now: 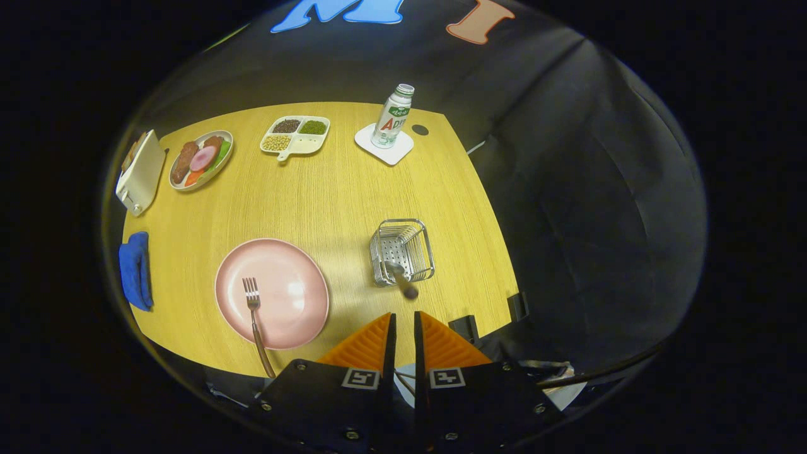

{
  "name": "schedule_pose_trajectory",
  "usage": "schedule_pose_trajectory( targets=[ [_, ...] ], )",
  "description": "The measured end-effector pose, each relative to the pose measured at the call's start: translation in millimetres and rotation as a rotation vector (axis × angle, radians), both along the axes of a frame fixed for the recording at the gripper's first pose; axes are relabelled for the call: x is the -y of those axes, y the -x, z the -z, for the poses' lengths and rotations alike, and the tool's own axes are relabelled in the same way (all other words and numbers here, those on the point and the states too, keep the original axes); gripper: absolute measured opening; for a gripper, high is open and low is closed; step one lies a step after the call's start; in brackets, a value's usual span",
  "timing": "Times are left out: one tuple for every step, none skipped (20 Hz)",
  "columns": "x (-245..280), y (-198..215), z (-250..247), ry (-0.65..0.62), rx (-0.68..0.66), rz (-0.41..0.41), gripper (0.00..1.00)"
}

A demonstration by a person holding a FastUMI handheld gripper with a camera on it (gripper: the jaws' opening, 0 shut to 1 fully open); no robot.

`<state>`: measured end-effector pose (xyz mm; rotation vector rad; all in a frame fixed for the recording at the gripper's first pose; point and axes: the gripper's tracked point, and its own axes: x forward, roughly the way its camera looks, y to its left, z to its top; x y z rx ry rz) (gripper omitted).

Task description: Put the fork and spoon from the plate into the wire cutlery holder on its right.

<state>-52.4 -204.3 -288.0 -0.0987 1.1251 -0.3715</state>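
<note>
The gripper (402, 325) hovers above the wooden table's (353, 195) near edge, its orange fingers (362, 343) narrowed to a thin gap and holding nothing. Just ahead, the spoon (401, 279) stands in the wire cutlery holder (403, 252), its handle end leaning over the rim. The fork (255, 315) lies on the pink plate (290, 277) to the holder's left, handle overhanging the plate's near rim.

**Other things on the wooden table**

A bottle (394, 116) stands upright on a white coaster (384, 145). Near it lies a divided tray of beans (295, 135), then a plate of food (201, 159), a white box (141, 172) and a blue cloth (135, 270).
</note>
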Motion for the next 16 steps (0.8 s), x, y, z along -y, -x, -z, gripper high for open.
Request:
schedule_pose_trajectory(
  targets=[
    [0.3, -0.8, -2.2, -0.004, 0.009, 0.001, 0.15],
    [1.0, -0.1, -3.4, -0.004, 0.015, 0.003, 0.15],
    [0.6, 0.2, -5.5, -0.003, 0.021, 0.002, 0.15],
    [-1.2, -0.7, -6.1, -0.003, 0.026, -0.003, 0.15],
    [-5.2, -1.6, -5.6, -0.005, 0.028, -0.011, 0.15],
    [-10.8, -2.5, -3.4, -0.005, 0.030, -0.024, 0.15],
    [-18.1, -2.8, -3.0, -0.005, 0.029, -0.041, 0.14],
    [-27.2, -2.5, -0.3, -0.009, 0.027, -0.060, 0.15],
    [-38.1, -1.8, 1.9, -0.017, 0.026, -0.079, 0.15],
    [-50.2, 0.1, 6.9, -0.026, 0.018, -0.098, 0.15],
    [-63.1, 2.9, 12.5, -0.035, 0.007, -0.118, 0.15],
    [-76.7, 8.2, 19.8, -0.040, -0.008, -0.135, 0.15],
    [-89.5, 13.2, 25.7, -0.043, -0.027, -0.151, 0.15],
    [-101.0, 17.8, 32.8, -0.052, -0.045, -0.172, 0.17],
    [-113.8, 22.5, 38.5, -0.063, -0.061, -0.194, 0.17],
    [-126.5, 25.8, 43.7, -0.074, -0.075, -0.215, 0.17]
  ],
)
